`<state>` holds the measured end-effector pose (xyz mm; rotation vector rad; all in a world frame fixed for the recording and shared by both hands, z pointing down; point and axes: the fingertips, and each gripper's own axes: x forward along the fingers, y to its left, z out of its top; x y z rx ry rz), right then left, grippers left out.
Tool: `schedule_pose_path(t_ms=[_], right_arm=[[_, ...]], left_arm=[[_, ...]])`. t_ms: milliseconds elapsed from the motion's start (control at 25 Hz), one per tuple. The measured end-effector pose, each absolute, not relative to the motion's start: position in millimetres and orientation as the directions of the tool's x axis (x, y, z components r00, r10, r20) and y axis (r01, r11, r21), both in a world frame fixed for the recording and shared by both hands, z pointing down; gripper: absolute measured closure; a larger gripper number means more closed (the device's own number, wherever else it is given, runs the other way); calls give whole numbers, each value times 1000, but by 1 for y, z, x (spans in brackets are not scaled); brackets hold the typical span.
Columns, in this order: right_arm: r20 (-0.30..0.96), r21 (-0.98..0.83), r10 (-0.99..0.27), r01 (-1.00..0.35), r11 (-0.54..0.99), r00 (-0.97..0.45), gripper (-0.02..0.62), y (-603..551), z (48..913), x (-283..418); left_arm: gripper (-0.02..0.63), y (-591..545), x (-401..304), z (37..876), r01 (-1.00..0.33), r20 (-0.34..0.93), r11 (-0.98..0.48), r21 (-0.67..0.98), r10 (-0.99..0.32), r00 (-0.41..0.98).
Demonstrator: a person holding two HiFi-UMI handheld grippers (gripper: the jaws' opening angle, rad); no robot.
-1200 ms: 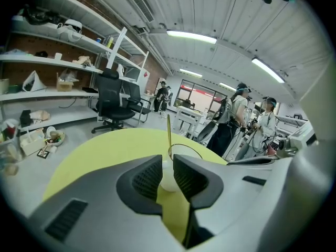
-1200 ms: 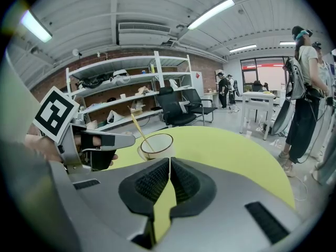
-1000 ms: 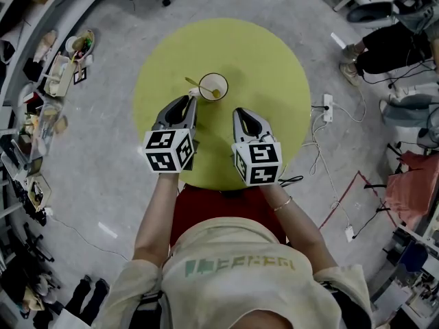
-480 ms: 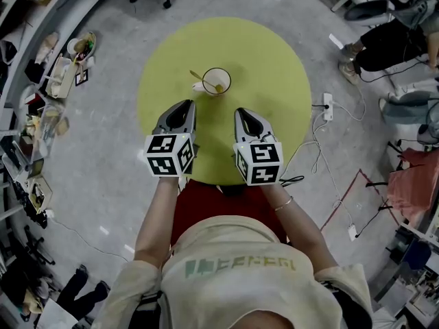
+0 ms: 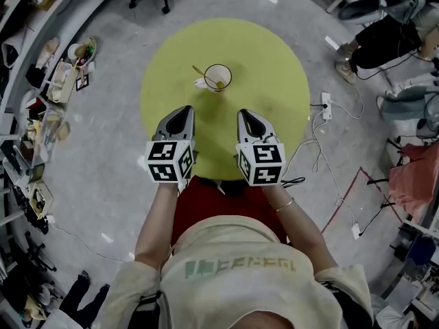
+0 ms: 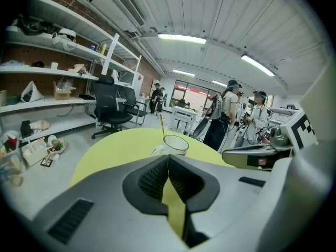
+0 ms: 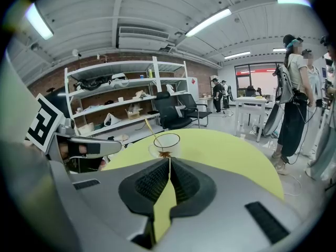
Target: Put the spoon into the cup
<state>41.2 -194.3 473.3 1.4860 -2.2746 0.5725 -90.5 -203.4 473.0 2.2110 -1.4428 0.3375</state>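
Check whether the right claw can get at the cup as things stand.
Probably yes: only bare table lies between the right claw and the cup. It is shut, so it must open first.

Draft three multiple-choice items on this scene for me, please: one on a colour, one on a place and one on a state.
1. What colour is the round table?
A. white
B. yellow-green
C. red

2. Where is the spoon?
A. lying flat on the table
B. standing in the cup
C. under the table

3. How are the left gripper and the right gripper?
A. both shut and empty
B. both open
C. one shut on the spoon

Answers:
1 B: the table top shows yellow-green in every view.
2 B: the spoon's bowl sits inside the cup and its handle leans out over the rim.
3 A: each gripper view shows its fingers together with nothing between them.
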Motion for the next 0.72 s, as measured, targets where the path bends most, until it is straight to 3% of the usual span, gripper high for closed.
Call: schedule_pose_path(t_ms=[720], right_arm=[[402,-125,-854,-944,306,-330,558,-143,440,45]], left_arm=[[581,-151,-107,441,-900,389,-383,208,-812,435]])
